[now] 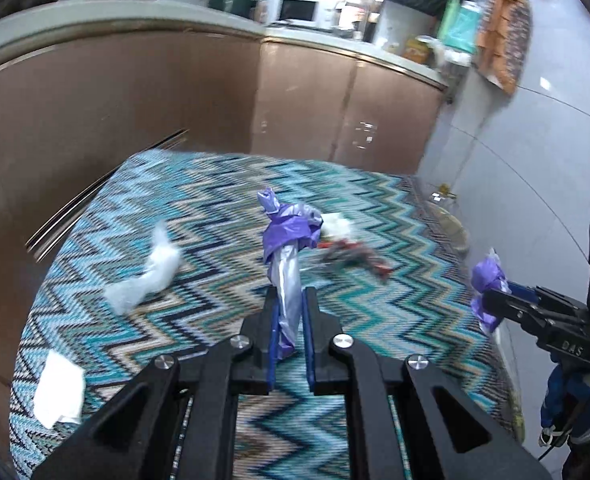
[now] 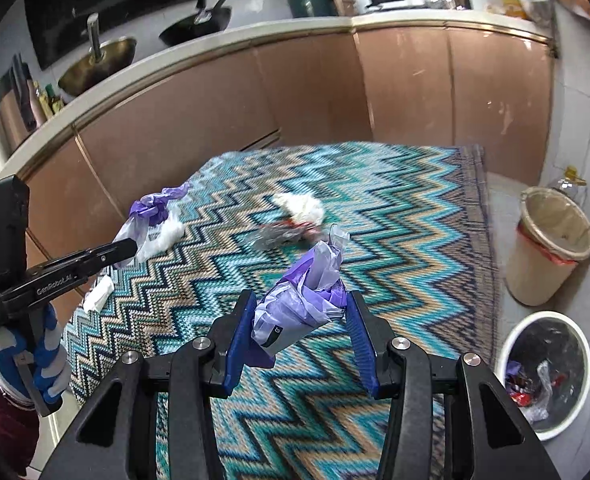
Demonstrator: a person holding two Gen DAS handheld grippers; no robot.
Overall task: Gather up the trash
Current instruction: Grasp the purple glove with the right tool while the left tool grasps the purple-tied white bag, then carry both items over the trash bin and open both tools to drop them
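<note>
My left gripper (image 1: 290, 300) is shut on a twisted purple plastic bag (image 1: 285, 264) and holds it above the zigzag rug (image 1: 215, 208); it also shows in the right wrist view (image 2: 125, 249) with its bag (image 2: 151, 216). My right gripper (image 2: 301, 312) holds a crumpled purple wrapper (image 2: 303, 300) between its blue pads; it shows at the right of the left wrist view (image 1: 491, 300). On the rug lie a white plastic scrap (image 1: 151, 276), a white tissue (image 1: 59, 392), a white wad (image 2: 301, 206) and a red and silver wrapper (image 2: 283, 234).
A white bin (image 2: 507, 344) holding trash stands on the floor at lower right. A beige lined bin (image 2: 535, 276) stands behind it. Brown kitchen cabinets (image 2: 315, 92) curve round the far side of the rug. A bottle (image 2: 571, 184) stands behind the beige bin.
</note>
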